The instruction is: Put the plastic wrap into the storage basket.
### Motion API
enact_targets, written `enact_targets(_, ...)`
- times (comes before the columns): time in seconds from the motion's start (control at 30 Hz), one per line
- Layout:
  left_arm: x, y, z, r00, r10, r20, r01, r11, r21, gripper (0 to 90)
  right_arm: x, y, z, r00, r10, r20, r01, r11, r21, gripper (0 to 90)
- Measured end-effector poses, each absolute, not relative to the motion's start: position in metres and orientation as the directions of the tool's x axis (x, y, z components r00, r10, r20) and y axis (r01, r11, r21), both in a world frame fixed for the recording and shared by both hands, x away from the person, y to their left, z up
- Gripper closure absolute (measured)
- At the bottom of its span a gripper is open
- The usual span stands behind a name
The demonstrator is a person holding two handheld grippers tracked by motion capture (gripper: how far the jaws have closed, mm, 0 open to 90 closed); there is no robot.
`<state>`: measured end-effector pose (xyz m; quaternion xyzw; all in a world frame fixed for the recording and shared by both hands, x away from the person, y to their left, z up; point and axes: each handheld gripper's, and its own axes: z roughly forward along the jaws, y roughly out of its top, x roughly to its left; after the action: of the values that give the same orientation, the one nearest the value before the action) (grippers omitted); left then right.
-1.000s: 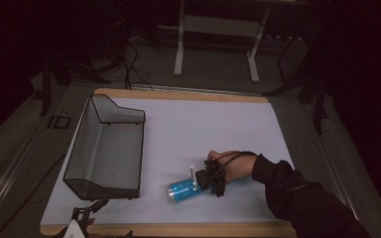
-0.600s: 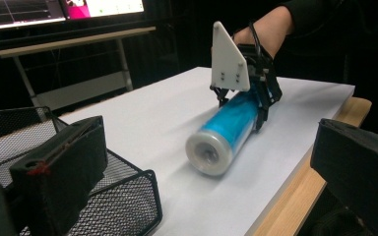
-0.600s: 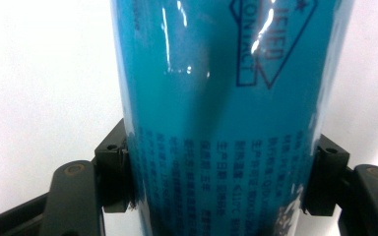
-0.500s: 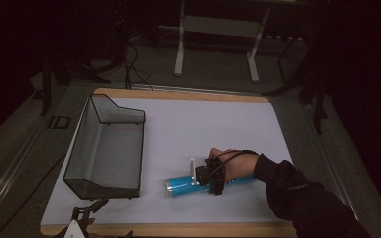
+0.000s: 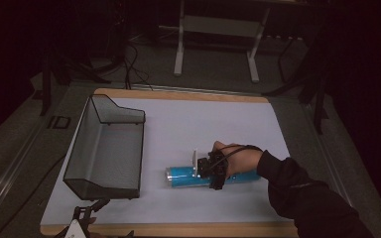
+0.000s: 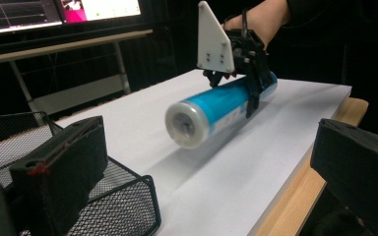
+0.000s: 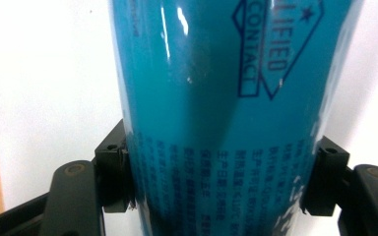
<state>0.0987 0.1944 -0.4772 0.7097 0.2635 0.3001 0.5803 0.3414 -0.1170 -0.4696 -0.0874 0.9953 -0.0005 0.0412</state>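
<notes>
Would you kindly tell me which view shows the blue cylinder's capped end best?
The left gripper view: the blue cylinder turns its capped end toward that camera. The high view shows it small, lying sideways across the table. The right gripper view shows its printed side, clamped by the right tool.

Roll [image 7: 226, 98] in my right gripper [image 7: 221, 196]: glossy blue plastic film, smooth, sharp highlights, printed dark text; end cap [image 6: 187, 127] looks translucent white plastic. My jaws: matt black plastic, slightly grainy. Tracker plate [image 6: 214, 39] on top: matt white plastic with small screws. Basket [image 5: 106, 148]: black wire mesh, metal, dull finish. Table [image 5: 188, 124]: matt white sheet, smooth, with a bare pale wood edge [image 6: 295, 196].
</notes>
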Motion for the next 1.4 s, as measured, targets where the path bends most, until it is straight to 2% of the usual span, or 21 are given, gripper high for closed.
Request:
enact_targets(0.07, 0.099, 0.194, -0.477, 0.683, 0.720, 0.120, 0.025, -0.188, 0.982, 1.6, 0.343, -0.117, -0.468, -0.983, -0.160, -0.086, -0.161, 0.987, 0.004, 31.7)
enact_targets(0.13, 0.099, 0.194, -0.477, 0.685, 0.718, 0.121, 0.024, -0.189, 0.982, 1.7, 0.349, -0.116, -0.463, -0.994, -0.089, -0.062, -0.091, 0.996, 0.022, 31.7)
enact_targets(0.27, 0.100, 0.194, -0.477, 0.690, 0.714, 0.119, 0.020, -0.183, 0.983, 1.6, 0.353, -0.114, -0.460, -0.994, -0.062, -0.091, -0.065, 0.998, 0.027, 31.7)
enact_targets(0.4, 0.100, 0.193, -0.476, 0.694, 0.710, 0.118, 0.019, -0.181, 0.983, 1.6, 0.358, -0.113, -0.456, -0.998, -0.004, -0.067, -0.007, 0.999, 0.046, 31.7)
enact_targets(0.5, 0.101, 0.193, -0.476, 0.698, 0.706, 0.118, 0.016, -0.180, 0.984, 1.6, 0.361, -0.113, -0.453, -0.998, 0.029, -0.052, 0.025, 0.997, 0.077, 31.7)
enact_targets(0.57, 0.101, 0.193, -0.476, 0.700, 0.704, 0.117, 0.016, -0.179, 0.984, 1.6, 0.365, -0.112, -0.447, -0.996, 0.084, -0.010, 0.082, 0.989, 0.124, 31.7)
enact_targets(0.9, 0.104, 0.191, -0.475, 0.713, 0.691, 0.118, 0.009, -0.177, 0.984, 1.6, 0.372, -0.100, -0.434, -0.974, 0.228, 0.011, 0.224, 0.944, 0.242, 31.7)
enact_targets(1.07, 0.106, 0.190, -0.475, 0.721, 0.683, 0.116, 0.007, -0.174, 0.985, 1.6, 0.376, -0.095, -0.427, -0.958, 0.286, -0.003, 0.272, 0.914, 0.301, 31.7)
enact_targets(1.4, 0.107, 0.188, -0.475, 0.730, 0.673, 0.119, 0.004, -0.177, 0.984, 1.6, 0.383, -0.079, -0.413, -0.940, 0.339, 0.020, 0.320, 0.863, 0.391, 31.7)
